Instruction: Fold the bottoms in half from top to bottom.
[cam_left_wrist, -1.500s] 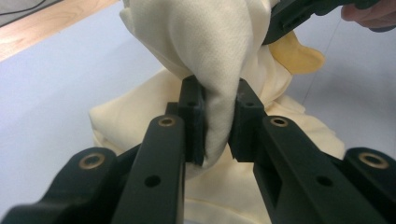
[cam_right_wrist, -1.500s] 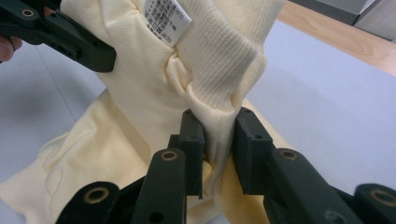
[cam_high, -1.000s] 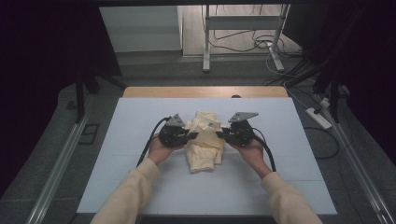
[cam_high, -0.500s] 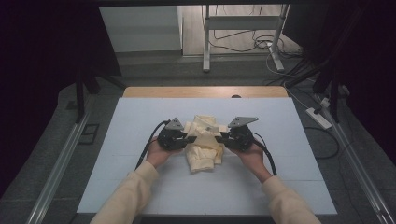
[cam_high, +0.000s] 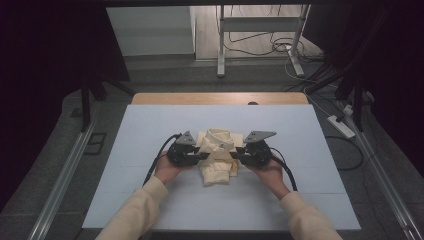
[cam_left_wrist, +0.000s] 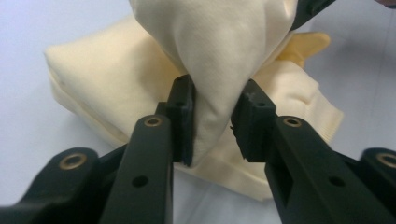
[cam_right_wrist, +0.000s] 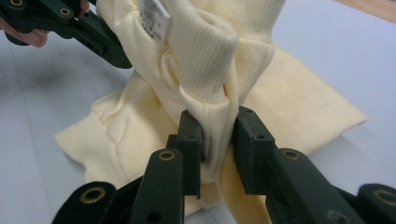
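left tool (cam_left_wrist: 212, 119) just easing open around the cream garment (cam_high: 216, 160); right tool (cam_right_wrist: 218, 140) clamped on it.

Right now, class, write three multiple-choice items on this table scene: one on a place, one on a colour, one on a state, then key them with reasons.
1. Where does the garment lie?
A. On the pale blue mat, between the two grippers
B. On the floor beside the table
C. Draped over the metal stand

2. What colour is the garment?
A. Dark green
B. Pale yellow
C. Red

3. How does the right gripper stand to the garment?
A. Far off it
B. Lying under it
C. Cloth bunched between its jaws

Key:
1. A: the high view shows it mid-mat, with the left gripper on one side and the right on the other.
2. B: every view shows cream-yellow knit.
3. C: the right gripper view shows a fold pinched between both pads.
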